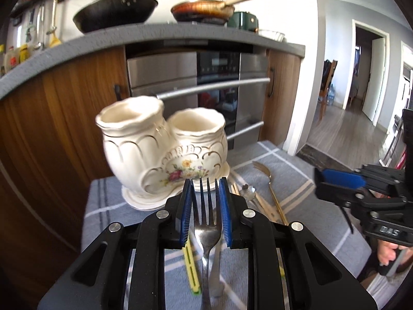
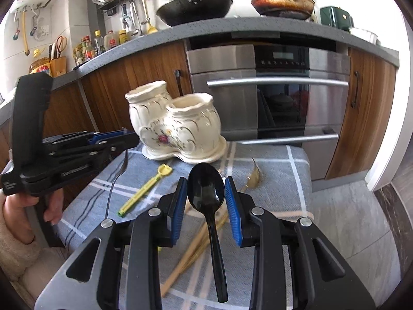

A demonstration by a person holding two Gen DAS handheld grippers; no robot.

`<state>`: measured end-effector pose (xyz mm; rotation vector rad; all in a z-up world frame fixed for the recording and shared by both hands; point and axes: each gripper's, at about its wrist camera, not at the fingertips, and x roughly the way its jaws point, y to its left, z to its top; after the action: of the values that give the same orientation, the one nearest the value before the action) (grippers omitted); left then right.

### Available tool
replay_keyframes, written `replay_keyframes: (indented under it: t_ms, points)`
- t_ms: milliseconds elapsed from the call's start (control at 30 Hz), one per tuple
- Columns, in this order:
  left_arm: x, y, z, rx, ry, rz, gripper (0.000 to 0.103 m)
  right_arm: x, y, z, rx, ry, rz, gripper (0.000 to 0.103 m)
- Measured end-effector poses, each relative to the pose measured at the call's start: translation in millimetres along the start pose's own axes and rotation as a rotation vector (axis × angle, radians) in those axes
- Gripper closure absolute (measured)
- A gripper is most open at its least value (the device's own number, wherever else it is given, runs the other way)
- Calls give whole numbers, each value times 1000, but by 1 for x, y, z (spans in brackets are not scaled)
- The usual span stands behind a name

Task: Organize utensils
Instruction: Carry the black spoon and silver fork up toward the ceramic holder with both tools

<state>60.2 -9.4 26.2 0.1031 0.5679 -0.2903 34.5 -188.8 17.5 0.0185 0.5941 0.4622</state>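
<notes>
My left gripper point(image 1: 205, 183) is shut on a silver fork point(image 1: 206, 232), whose tines point up toward a cream two-pot ceramic holder point(image 1: 165, 149) just beyond. In the right wrist view the left gripper point(image 2: 124, 134) hovers left of the holder point(image 2: 180, 126), and the fork point(image 2: 122, 168) hangs from it above the cloth. My right gripper point(image 2: 205, 180) is shut on a black plastic spoon point(image 2: 206, 188), bowl forward, nearer than the holder. The right gripper point(image 1: 320, 180) also shows at the right edge of the left wrist view.
On the grey-blue plaid cloth point(image 2: 278, 170) lie a gold fork point(image 2: 254, 173), a yellow-green utensil point(image 2: 144, 191) and wooden chopsticks point(image 2: 196, 242). A small silver spoon point(image 1: 247, 190) lies near the holder's base. Beyond stand wooden cabinets and a steel oven point(image 2: 278, 90). Tiled floor point(image 2: 356, 219) lies to the right.
</notes>
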Motion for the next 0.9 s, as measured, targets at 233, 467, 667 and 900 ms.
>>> replay_keyframes:
  t_ms: [233, 467, 667, 900]
  points:
    - [-40, 15, -4, -38, -64, -21, 82, -2, 27, 14, -26, -65, 0, 73]
    - [-73, 29, -4, -66, -109, -40, 84, -4, 44, 27, -26, -98, -5, 73]
    - [-80, 39, -6, -83, -107, -66, 92, -5, 50, 34, -15, -113, 5, 73]
    - [-75, 48, -11, -111, -78, -81, 100, -1, 57, 33, -22, -106, 18, 73]
